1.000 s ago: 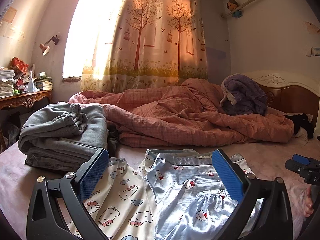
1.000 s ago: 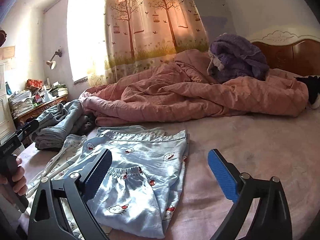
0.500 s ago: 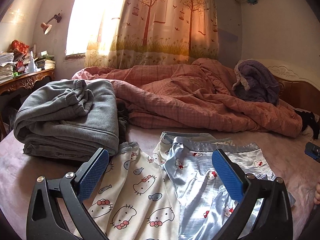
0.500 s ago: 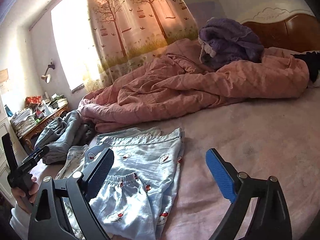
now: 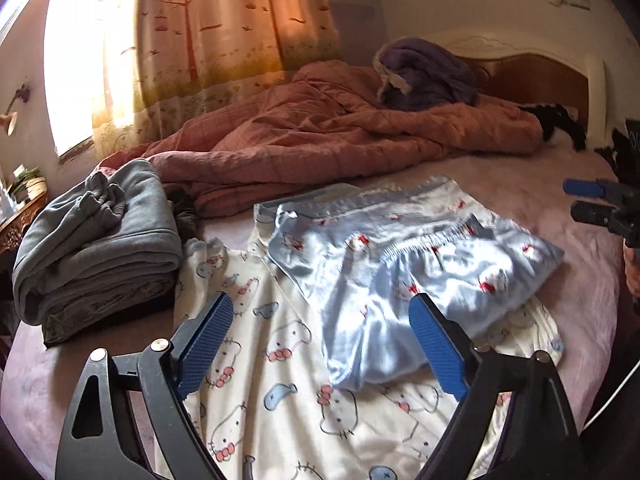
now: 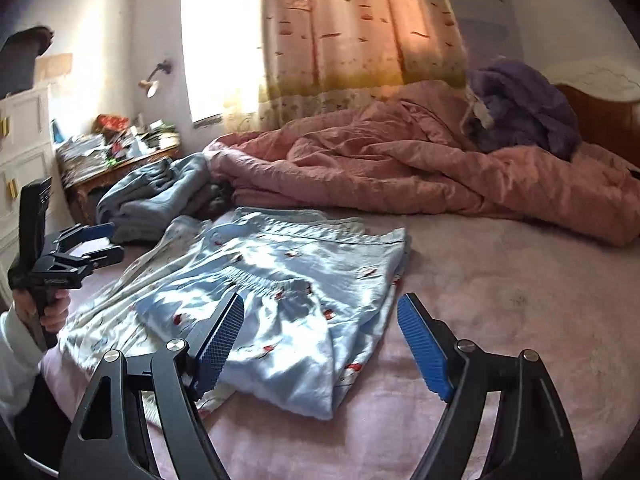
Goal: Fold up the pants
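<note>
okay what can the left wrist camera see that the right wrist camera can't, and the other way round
Only the left wrist view shows the white cat-print pants spread wide under the blue ones, and black clothing by the headboard. Only the right wrist view shows the cluttered desk, white drawers and the person's hand on the left gripper's handle. Both show the blue satin pants already folded, the grey folded pile, pink quilt, purple blanket, and open jaws on the left gripper and right gripper.
</note>
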Available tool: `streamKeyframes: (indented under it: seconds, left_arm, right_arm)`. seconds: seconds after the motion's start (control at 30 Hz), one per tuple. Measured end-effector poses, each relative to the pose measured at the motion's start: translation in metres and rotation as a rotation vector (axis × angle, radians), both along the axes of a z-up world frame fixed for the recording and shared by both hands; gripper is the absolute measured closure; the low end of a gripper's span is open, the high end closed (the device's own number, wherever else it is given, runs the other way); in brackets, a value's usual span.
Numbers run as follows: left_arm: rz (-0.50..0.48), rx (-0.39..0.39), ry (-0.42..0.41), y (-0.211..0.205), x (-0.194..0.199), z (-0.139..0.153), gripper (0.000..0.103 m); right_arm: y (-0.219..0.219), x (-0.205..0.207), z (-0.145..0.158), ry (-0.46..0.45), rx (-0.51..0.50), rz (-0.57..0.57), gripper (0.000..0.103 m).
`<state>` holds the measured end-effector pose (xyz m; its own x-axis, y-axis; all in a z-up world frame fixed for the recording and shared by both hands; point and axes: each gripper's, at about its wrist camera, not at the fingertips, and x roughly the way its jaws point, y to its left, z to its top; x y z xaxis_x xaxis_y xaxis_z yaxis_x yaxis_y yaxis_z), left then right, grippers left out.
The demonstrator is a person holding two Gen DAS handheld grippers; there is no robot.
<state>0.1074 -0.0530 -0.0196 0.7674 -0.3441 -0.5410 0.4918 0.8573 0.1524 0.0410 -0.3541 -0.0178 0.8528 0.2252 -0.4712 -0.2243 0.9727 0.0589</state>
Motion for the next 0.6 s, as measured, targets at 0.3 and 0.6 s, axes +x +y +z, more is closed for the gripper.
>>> streamKeyframes:
  seconds: [0.3, 0.6]
  left_arm:
    - [-0.245, 0.113, -0.033, -0.019, -0.023, -0.024, 0.020]
    - [-0.406, 0.311, 0.040, -0.034, -0.005, -0.041, 0.046]
  right_arm:
    - [0.048, -0.011, -0.050, 0.059, -0.387, 0.078, 0.032]
    - [0.060, -0.006, -0.055, 0.012, -0.477, 0.114, 0.032]
